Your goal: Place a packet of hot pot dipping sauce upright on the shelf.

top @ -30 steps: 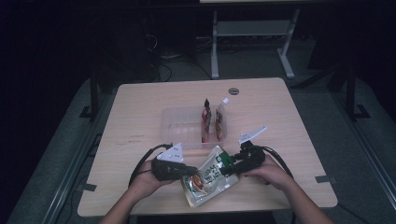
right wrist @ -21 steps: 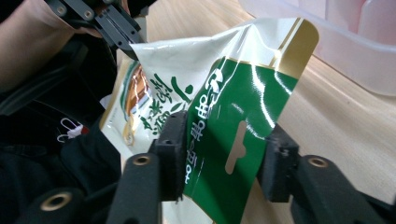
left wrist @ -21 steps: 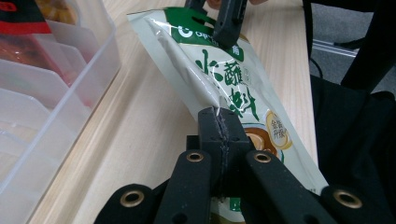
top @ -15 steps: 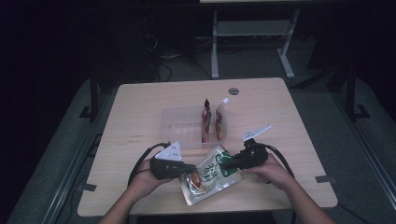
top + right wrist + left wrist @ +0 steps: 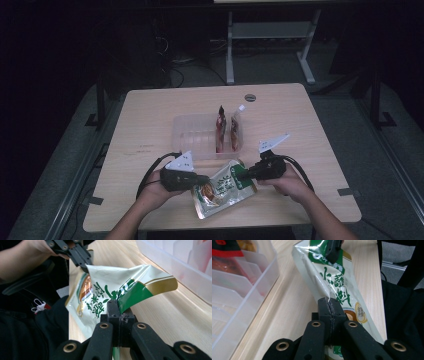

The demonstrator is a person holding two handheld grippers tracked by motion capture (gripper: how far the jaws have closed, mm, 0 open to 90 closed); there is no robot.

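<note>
A green and white food pouch (image 5: 223,187) is held just above the near edge of the table (image 5: 150,125). My left gripper (image 5: 204,180) is shut on the pouch's left edge (image 5: 324,293), jaws pressed together on the foil. My right gripper (image 5: 239,175) is shut on the opposite, green-printed edge (image 5: 130,296). In the left gripper view the right gripper's black tip (image 5: 333,250) shows at the pouch's far end. In the right gripper view the left gripper (image 5: 83,261) pinches the far side.
A clear plastic bin (image 5: 192,135) with dividers stands just beyond the pouch, holding two upright red-brown pouches (image 5: 227,127) at its right end. A small dark round disc (image 5: 250,97) lies at the table's far edge. Cables trail from both grippers.
Both grippers keep their hold on the pouch. The pouch and hands have shifted only slightly; the right gripper has edged a little toward the bin.
</note>
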